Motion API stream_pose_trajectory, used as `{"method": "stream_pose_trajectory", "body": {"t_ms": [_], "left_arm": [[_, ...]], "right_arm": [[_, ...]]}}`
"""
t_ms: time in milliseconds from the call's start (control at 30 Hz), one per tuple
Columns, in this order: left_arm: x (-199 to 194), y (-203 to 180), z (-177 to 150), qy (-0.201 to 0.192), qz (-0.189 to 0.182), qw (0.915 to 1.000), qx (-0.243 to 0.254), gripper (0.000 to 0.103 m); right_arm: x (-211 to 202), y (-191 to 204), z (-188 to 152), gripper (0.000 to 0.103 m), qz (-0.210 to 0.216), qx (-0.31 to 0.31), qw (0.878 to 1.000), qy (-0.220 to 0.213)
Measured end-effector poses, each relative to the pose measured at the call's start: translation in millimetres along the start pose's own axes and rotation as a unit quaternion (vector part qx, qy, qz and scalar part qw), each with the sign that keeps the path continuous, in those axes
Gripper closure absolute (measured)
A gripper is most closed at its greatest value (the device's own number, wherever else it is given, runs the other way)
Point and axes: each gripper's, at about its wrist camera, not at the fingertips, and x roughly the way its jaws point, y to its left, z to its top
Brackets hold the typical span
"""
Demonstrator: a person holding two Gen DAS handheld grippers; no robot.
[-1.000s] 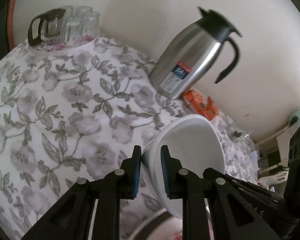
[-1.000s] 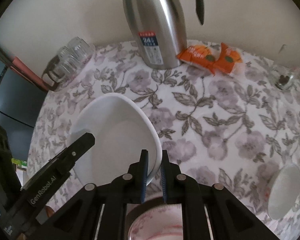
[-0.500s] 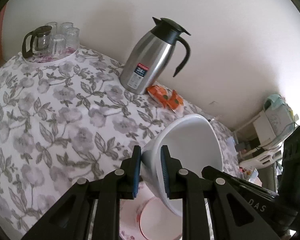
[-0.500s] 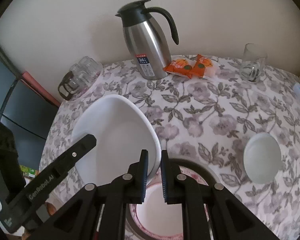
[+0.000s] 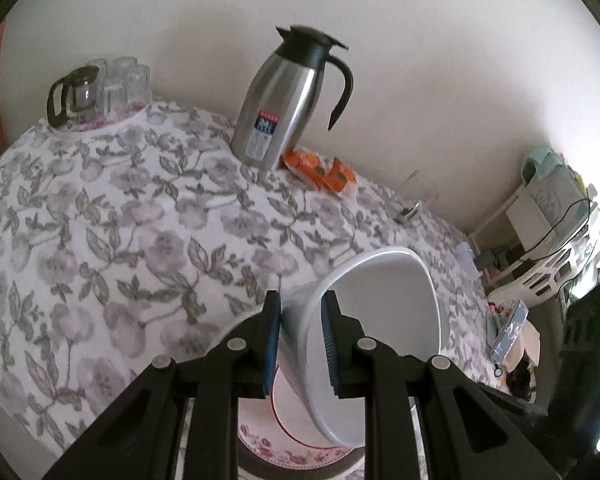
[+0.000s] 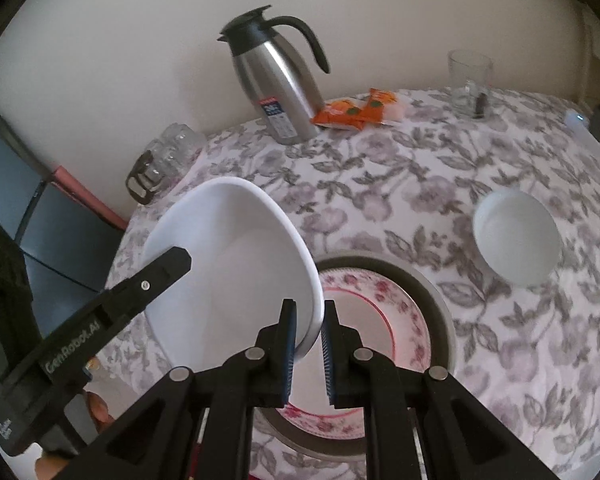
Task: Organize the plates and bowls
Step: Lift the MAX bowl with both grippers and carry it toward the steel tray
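Both grippers hold one large white bowl (image 6: 228,264) tilted in the air above the table. My left gripper (image 5: 300,344) is shut on its near rim; the bowl (image 5: 380,320) fills the lower middle of the left wrist view. My right gripper (image 6: 309,344) is shut on the opposite rim. Below the bowl lies a rose-patterned plate (image 6: 392,320) stacked on a grey plate (image 6: 440,304); the patterned plate also shows in the left wrist view (image 5: 284,448). A small white bowl (image 6: 516,240) stands on the cloth to the right.
A steel thermos jug (image 6: 276,84) stands at the back by the wall, with orange snack packets (image 6: 356,112) beside it. A glass (image 6: 470,80) stands at the back right. A tray of glasses and a glass pot (image 5: 100,92) sits at the back left. The floral tablecloth (image 5: 100,220) covers the table.
Both grippers have lifted the large white bowl and drawn back from the wall. The stacked plates below and the small bowl have come into fuller view.
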Motion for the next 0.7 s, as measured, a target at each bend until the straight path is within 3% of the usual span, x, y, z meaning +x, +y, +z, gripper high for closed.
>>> {"method": "stream_pose_trajectory", "body": {"t_ms": [467,700], "left_arm": [[14,-30,-29,0.027,0.032,0.9975,0.057,0.083],[21,-33,-35,0.042,0.04,0.9967,0.057,0.081]], "right_arm": [[-7,-25,-30,0.089,-0.016,0.017,1.0,-0.02],[1,-30,-38,0.088,-0.02,0.012,1.0,0.0]]}}
